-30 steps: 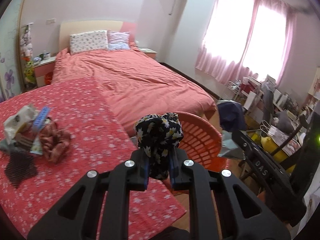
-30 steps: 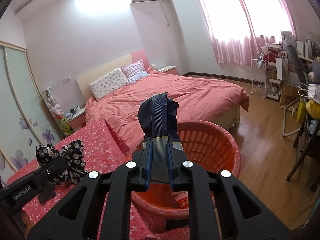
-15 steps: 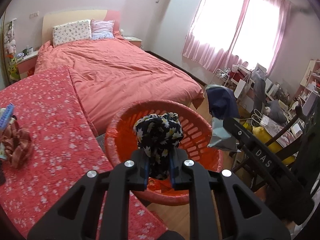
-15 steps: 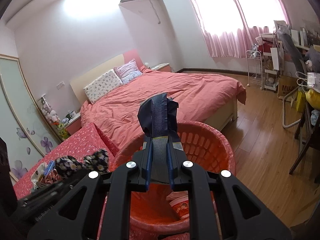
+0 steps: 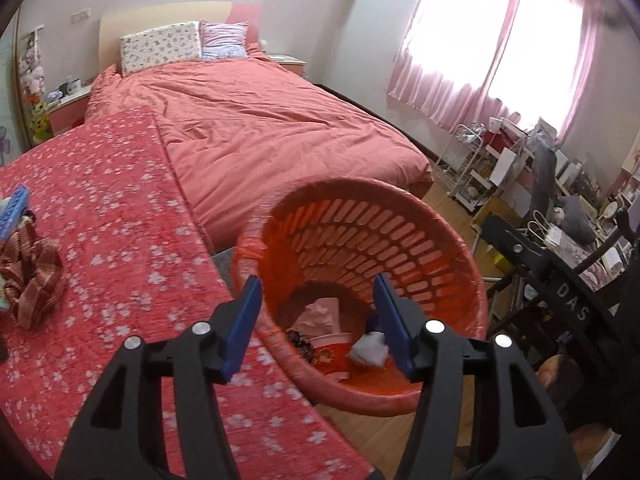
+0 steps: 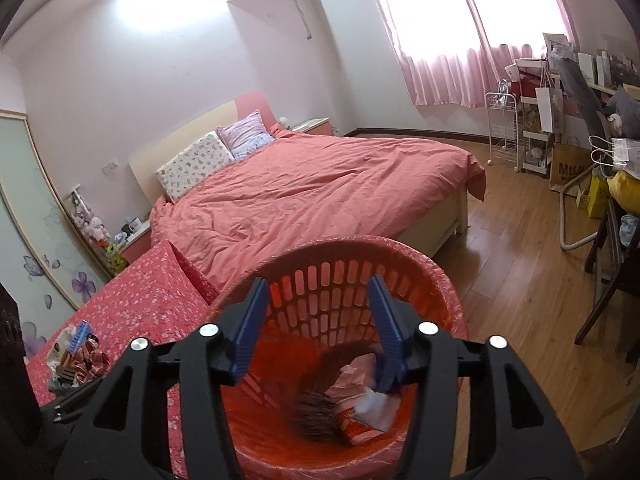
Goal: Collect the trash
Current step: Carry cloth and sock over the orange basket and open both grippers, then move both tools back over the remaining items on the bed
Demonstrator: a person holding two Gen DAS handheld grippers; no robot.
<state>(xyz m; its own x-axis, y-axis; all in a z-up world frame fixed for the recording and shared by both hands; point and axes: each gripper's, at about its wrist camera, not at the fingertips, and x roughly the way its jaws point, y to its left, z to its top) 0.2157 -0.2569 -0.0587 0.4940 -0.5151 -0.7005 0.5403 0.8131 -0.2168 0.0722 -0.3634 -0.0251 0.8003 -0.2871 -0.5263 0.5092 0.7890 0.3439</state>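
My left gripper [image 5: 316, 320] hangs over the orange basket [image 5: 400, 204], its jaws opening with nothing between them. My right gripper [image 6: 318, 328] is over the same basket [image 6: 360, 246], jaws also opening and empty. In the basket lie a black floral cloth [image 5: 300, 342], pink paper [image 5: 320, 312], a red cup [image 5: 332, 358] and a white and blue wrapper [image 5: 372, 348]. In the right wrist view a blurred dark piece [image 6: 316, 408] is dropping onto the trash. More trash [image 6: 78, 354] sits on the red flowered table [image 5: 120, 208], including a plaid cloth [image 5: 32, 276].
A bed with a red cover [image 5: 260, 120] stands behind the table and basket. Chairs, bags and a cluttered desk [image 5: 568, 216] fill the right side. A wire rack [image 6: 504, 128] stands by the pink curtains. Wooden floor [image 6: 520, 280] lies right of the basket.
Both grippers went from shut to open. The floral cloth left the left jaws and the dark blue wrapper left the right jaws, into the basket. The left gripper moved right and down over it.
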